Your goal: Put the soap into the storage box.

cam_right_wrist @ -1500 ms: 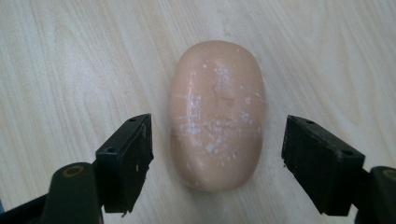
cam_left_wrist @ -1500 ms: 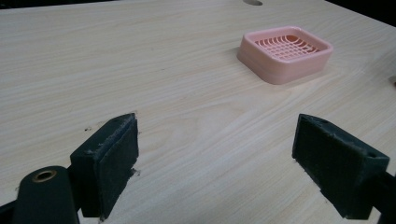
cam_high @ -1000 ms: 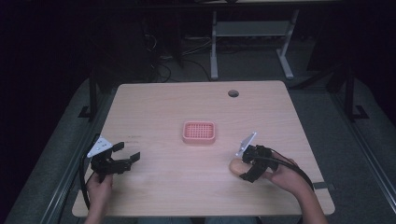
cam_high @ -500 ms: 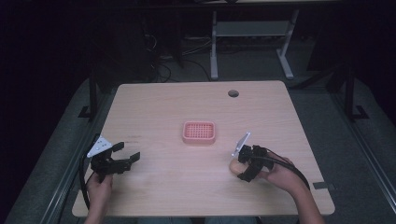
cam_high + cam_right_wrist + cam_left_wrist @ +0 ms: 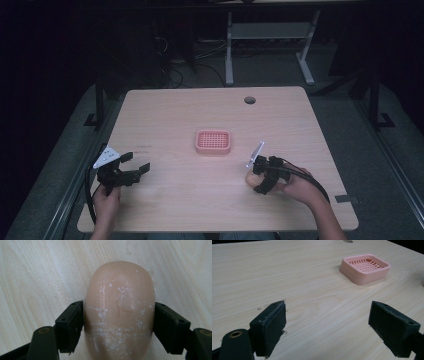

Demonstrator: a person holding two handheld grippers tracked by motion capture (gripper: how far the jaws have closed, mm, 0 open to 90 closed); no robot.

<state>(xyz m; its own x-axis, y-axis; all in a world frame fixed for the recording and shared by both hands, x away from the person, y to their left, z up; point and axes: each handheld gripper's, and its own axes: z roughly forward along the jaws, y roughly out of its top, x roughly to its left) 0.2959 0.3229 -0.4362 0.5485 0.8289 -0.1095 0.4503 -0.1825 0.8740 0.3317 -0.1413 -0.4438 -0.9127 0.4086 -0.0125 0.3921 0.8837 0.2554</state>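
A pale peach bar of soap (image 5: 119, 297), flecked with white, lies on the wooden table (image 5: 200, 110). My right gripper (image 5: 118, 327) is shut on it, one black pad against each long side. From above, the soap (image 5: 249, 178) pokes out left of the right gripper (image 5: 256, 181) near the front right of the table. A pink slotted soap dish (image 5: 213, 142) sits at the table's middle, apart from both grippers. My left gripper (image 5: 137, 161) rests open at the front left with nothing between its pads (image 5: 270, 326); the dish (image 5: 365, 268) lies ahead of it to the right.
A round cable hole (image 5: 249, 100) is set in the table near its far edge. Behind the table stand a white metal frame (image 5: 265, 35) and loose cables on the dark floor. A grey strip (image 5: 346, 198) marks the table's front right edge.
My right gripper has shifted slightly left and toward the front, settling around the soap. The left gripper and the dish have stayed put.
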